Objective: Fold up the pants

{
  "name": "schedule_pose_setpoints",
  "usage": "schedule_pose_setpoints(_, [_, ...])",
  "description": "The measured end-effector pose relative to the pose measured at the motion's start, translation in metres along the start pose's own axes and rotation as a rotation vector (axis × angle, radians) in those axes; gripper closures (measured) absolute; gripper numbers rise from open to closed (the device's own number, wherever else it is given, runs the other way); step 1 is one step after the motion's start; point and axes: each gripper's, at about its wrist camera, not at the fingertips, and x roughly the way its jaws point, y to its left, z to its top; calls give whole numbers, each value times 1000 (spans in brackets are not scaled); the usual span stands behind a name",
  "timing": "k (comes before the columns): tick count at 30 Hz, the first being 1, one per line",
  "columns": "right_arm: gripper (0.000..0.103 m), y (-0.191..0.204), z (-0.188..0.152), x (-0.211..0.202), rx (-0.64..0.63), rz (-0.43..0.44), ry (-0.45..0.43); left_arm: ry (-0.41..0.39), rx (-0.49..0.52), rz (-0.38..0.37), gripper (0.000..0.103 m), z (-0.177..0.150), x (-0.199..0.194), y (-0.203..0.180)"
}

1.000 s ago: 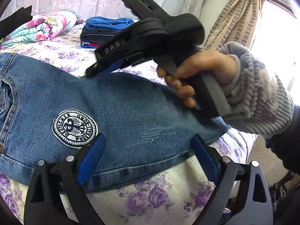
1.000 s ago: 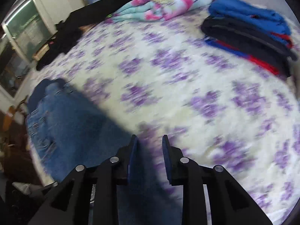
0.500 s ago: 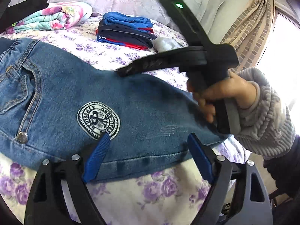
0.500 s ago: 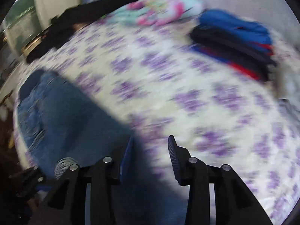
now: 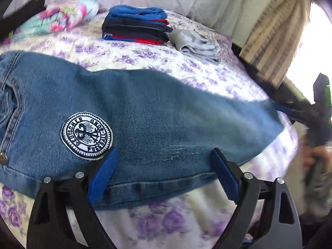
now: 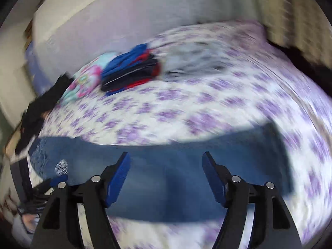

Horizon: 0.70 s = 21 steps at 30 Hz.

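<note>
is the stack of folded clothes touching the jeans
Apart. The left wrist view shows a strip of bare floral bedspread between the folded clothes stack and the far edge of the jeans.

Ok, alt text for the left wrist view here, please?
Blue jeans with a round embroidered patch lie flat across a purple-floral bedspread, the open left gripper poised over their near edge. Behind sit a stack of folded clothes and a grey garment; the right gripper is at the far right.
</note>
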Motion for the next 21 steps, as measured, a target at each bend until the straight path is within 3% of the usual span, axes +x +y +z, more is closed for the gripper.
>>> schedule_pose_setpoints(2, [31, -48, -20, -23, 171, -11, -43, -8, 30, 39, 15, -3, -2, -6])
schedule_pose_setpoints(3, [31, -69, -31, -35, 258, 21, -61, -13, -4, 37, 16, -2, -6, -3])
schedule_pose_setpoints(5, [31, -102, -54, -51, 415, 114, -77, -33, -82, -22, 16, 1, -18, 1])
schedule_pose_setpoints(7, [31, -118, -66, -51, 485, 164, -66, -45, -129, -109, 15, 7, -26, 2])
schedule_pose_setpoints(8, [31, -124, -72, -47, 513, 176, -67, -44, -127, -112, 15, 12, -25, -4])
schedule_pose_setpoints(12, [31, -136, -76, -21, 603, 234, -72, -45, -65, -82, 15, 19, -20, -34])
schedule_pose_setpoints(15, [31, -141, -77, -9, 649, 221, -89, -64, -35, -59, 15, 24, -16, -55])
schedule_pose_setpoints(18, [31, -146, -76, -6, 689, 215, -124, -72, -5, 29, 15, 26, -4, -70])
schedule_pose_setpoints(21, [31, -144, -76, -3, 682, 180, -146, 17, 4, 152, 15, 24, 33, -68])
